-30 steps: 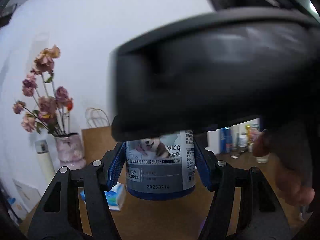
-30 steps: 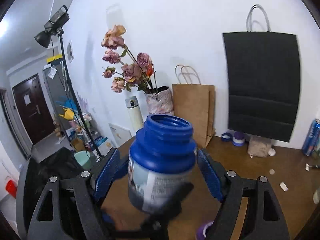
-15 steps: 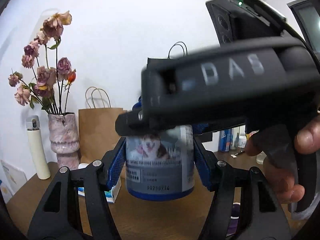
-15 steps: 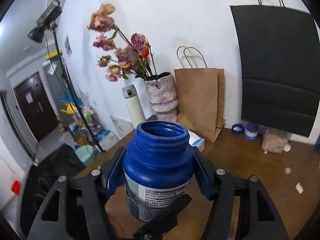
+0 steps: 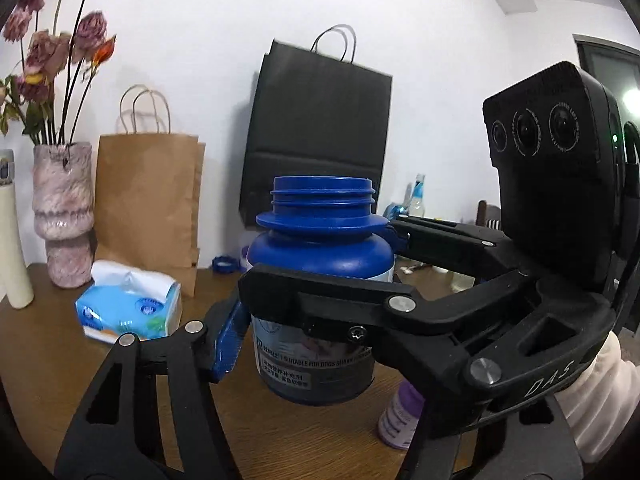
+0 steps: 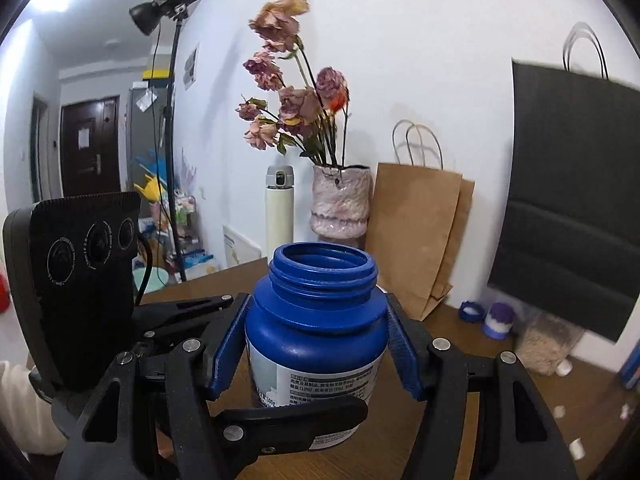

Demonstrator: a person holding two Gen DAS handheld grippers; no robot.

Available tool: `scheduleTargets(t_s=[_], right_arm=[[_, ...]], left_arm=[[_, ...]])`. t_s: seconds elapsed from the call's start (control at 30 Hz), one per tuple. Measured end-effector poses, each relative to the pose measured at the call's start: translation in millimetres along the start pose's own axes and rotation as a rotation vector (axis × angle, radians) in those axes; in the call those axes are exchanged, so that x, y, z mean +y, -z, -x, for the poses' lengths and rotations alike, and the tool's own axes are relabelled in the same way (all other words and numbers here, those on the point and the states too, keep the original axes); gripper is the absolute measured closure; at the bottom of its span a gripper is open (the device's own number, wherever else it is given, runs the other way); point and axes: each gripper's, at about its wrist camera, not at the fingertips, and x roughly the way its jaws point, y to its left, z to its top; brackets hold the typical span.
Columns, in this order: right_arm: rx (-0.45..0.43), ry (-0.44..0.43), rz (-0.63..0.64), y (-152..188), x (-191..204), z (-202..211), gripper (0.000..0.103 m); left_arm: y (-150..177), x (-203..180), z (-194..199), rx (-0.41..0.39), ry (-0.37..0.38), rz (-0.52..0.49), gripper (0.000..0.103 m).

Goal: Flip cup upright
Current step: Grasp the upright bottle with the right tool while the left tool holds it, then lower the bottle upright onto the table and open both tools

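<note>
The cup is a blue open-mouthed jar [image 5: 320,252] with a printed label. It stands upright, mouth up, held just above the brown table [image 5: 48,344]. Both grippers clamp it. My left gripper [image 5: 304,332] has its blue pad [image 5: 228,340] against the jar's left side; its right finger is hidden behind the other gripper's arm. In the right wrist view the jar [image 6: 316,320] sits between the blue pads of my right gripper [image 6: 316,352], gripped at shoulder height. The left gripper's finger crosses in front of the jar's base there.
A tissue pack [image 5: 128,308] lies left of the jar. A small purple-capped bottle [image 5: 400,420] stands below right. A pink vase of dried flowers [image 6: 340,204], a white flask [image 6: 279,208], a brown paper bag [image 6: 416,232] and a black bag [image 6: 568,220] line the wall.
The right gripper closed on the jar's shoulder. Both grippers and the jar swung round, so the right gripper's body now sits right of the jar in the left wrist view.
</note>
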Motion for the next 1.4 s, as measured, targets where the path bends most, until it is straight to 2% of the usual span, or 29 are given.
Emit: scheduleTargets(t_s=[0.17,0.37,0.47,0.6,0.67,0.77,0.87,0.97,1.1,1.23,1.4], right_arm=[[0.022,0.007,-0.036,20,-10,-8,0.034],[0.077,0.103,-0.009,33,-8,0,0.034],[0.091,0.225,0.047,40,-1,15,0.034],[0.118,0.333,0.08,57,-2,33,0.034],[0.118,0.335,0.045,66,-9,40,0.034],[0.116,0.292,-0.057,83,-25,47,0.034],[0.137,0.263,-0.103,93,-33,48,0.034],[0.143,0.28,-0.054,92,-28,47,0.035],[0.215,0.332,-0.01,97,-27,34,0.039],[0.245,0.284,-0.047,102,-35,31,0.039],[0.261,0.305,0.002,104,-28,29,0.042]], left_arm=[[20,6,-23,0.048,0.022,0.008,0.043],[31,-2,-33,0.056,0.073,0.042,0.043],[36,-20,-40,0.085,0.082,0.01,0.043],[49,-40,-53,0.162,0.119,-0.015,0.043],[53,-48,-59,0.193,0.127,-0.03,0.043],[60,-57,-69,0.258,0.137,-0.051,0.043],[64,-60,-78,0.32,0.146,-0.063,0.043],[68,-53,-81,0.375,0.158,-0.053,0.039],[74,-39,-80,0.469,0.173,-0.085,0.034],[77,-38,-78,0.491,0.178,-0.095,0.033],[80,-42,-74,0.512,0.198,-0.133,0.033]])
